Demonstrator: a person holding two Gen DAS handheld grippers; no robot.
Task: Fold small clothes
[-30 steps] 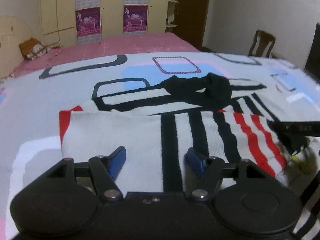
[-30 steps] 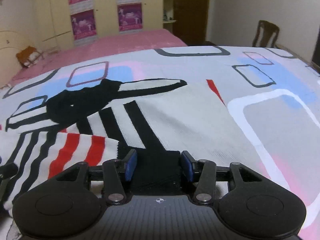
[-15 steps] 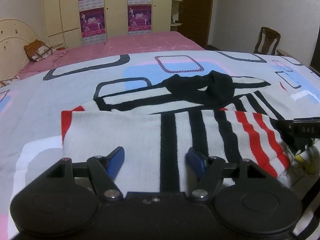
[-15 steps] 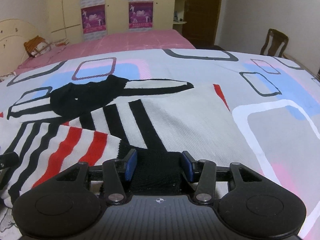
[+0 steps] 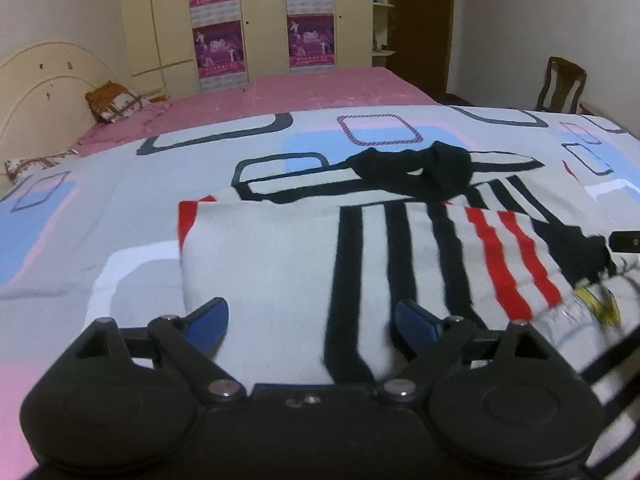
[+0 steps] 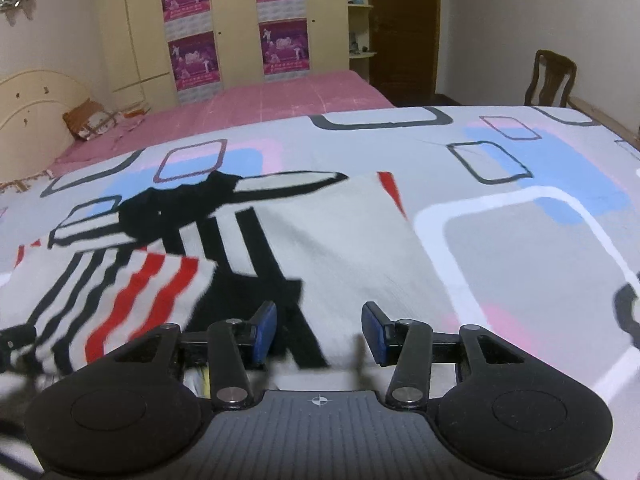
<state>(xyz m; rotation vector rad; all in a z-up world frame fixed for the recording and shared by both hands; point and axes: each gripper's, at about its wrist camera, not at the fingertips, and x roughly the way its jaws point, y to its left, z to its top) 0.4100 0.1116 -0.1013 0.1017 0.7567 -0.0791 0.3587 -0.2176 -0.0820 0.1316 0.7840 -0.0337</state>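
Note:
A small white sweater (image 5: pixel 280 264) with black and red stripes and a black collar (image 5: pixel 420 168) lies on the patterned bedsheet (image 5: pixel 120 200), both sleeves folded across its body. My left gripper (image 5: pixel 308 316) is open, its blue pads (image 5: pixel 208 316) spread wide over the sweater's near edge. In the right wrist view the sweater (image 6: pixel 344 232) lies ahead, its striped sleeve (image 6: pixel 132 292) to the left. My right gripper (image 6: pixel 318 330) is open over the black cuff and hem; the cloth lies between the pads, not pinched.
The sheet (image 6: pixel 520 280) covers a bed with a pink blanket (image 5: pixel 280 92) behind. A headboard (image 5: pixel 36 88) and a cushion (image 5: pixel 116 100) are at far left. A wooden chair (image 6: pixel 552 80) stands at right. A wardrobe with posters (image 6: pixel 240 28) lines the back wall.
Both grippers have lifted and drawn back a little from the sweater. The right gripper's jaws have opened wider and let go of the black cuff; the left jaws have spread further.

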